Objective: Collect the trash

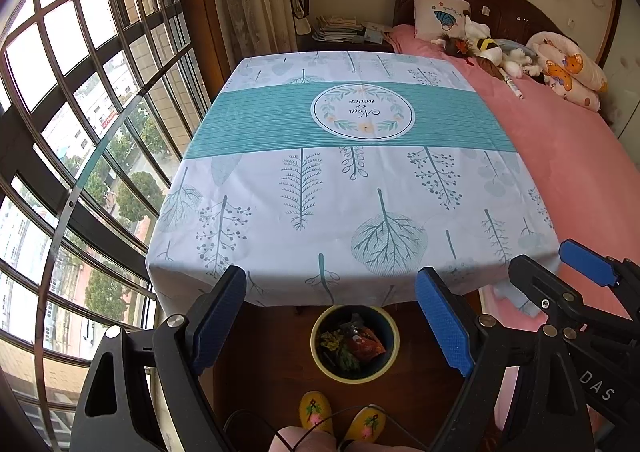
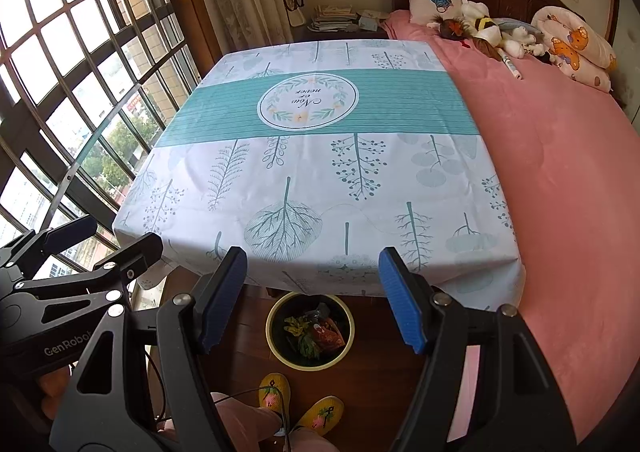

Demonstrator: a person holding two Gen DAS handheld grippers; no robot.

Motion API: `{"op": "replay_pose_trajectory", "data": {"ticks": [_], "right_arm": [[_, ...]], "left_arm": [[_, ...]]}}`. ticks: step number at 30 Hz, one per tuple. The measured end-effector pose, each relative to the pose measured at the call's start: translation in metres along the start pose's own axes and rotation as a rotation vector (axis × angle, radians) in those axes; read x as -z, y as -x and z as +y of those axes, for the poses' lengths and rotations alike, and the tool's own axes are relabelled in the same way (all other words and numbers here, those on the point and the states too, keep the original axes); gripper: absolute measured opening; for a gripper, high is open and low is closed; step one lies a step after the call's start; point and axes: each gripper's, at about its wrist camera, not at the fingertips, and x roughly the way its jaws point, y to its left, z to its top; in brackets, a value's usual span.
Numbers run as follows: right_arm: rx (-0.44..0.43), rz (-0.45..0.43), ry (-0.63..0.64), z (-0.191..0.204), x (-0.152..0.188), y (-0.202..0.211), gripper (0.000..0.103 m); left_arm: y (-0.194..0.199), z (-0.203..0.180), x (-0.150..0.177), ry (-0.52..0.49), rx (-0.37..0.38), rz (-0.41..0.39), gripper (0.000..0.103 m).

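A round bin (image 1: pixel 394 336) (image 2: pixel 349 332) with a yellow rim stands on the wooden floor just under the table's near edge. Inside it lie yellow-green scraps and a red wrapper (image 1: pixel 366 346) (image 2: pixel 328 334). My left gripper (image 1: pixel 332 316) hangs open above the bin with nothing between its blue-padded fingers. My right gripper (image 2: pixel 312 300) is open and empty too, held beside the left one, over the same bin. Each gripper shows at the edge of the other's view. The table (image 1: pixel 340 180) (image 2: pixel 320 156) wears a white and teal leaf-print cloth with no trash on it.
A pink bed (image 1: pixel 560 156) (image 2: pixel 560 172) with pillows and soft toys runs along the table's right side. A barred window (image 1: pixel 80 132) fills the left. A person's feet in yellow slippers (image 1: pixel 316 410) (image 2: pixel 276 392) stand before the bin. A nightstand with papers (image 1: pixel 340 30) sits behind.
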Motion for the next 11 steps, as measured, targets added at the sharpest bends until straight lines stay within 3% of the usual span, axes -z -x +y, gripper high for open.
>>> {"op": "replay_pose_trajectory", "data": {"ticks": [11], "right_arm": [[-0.010, 0.010, 0.013, -0.0044, 0.0013, -0.0042, 0.066]], "left_arm": [[-0.0015, 0.0031, 0.0003, 0.000, 0.000, 0.004, 0.088]]}}
